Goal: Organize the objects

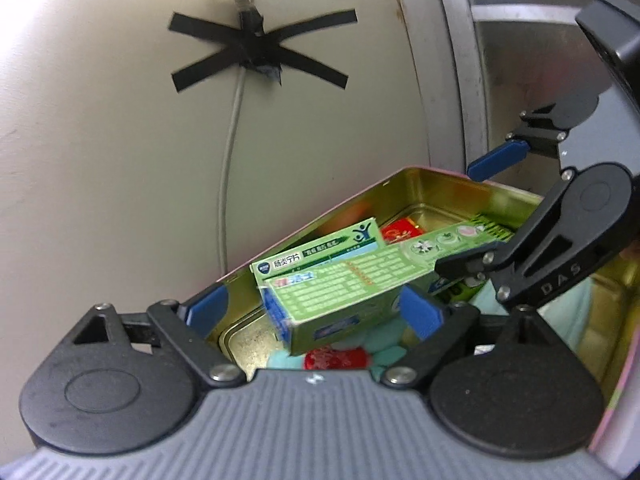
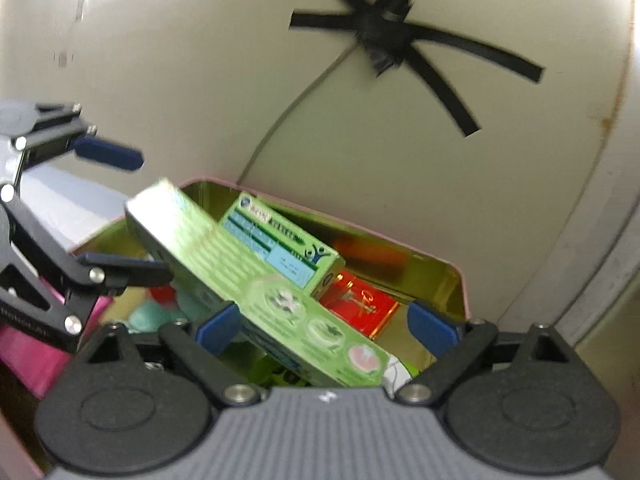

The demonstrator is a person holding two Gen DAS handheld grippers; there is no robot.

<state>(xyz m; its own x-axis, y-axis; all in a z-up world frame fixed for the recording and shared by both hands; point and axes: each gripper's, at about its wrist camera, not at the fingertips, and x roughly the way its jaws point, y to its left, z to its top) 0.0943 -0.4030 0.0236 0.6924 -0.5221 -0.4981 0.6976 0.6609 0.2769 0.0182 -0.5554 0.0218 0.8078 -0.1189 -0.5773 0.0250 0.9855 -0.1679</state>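
Cream tabletop with a black tape cross (image 1: 258,50) and a thin cable fills the upper part of both views; below it sits an open gold-lined tin (image 1: 436,184), low centre of each frame. A long green box (image 1: 352,276) lies tilted across the tin, resting over a smaller green box (image 2: 280,240), a red packet (image 2: 360,304) and teal items. Both tongs are spread, gripping nothing: the left gripper (image 1: 316,312) straddles one end of the long box, the right gripper (image 2: 326,326) the other. To seat it well, I judge the box should be levelled and lowered flat. Tin walls stand close around, so sideways room is tight; above the rim, space is open.
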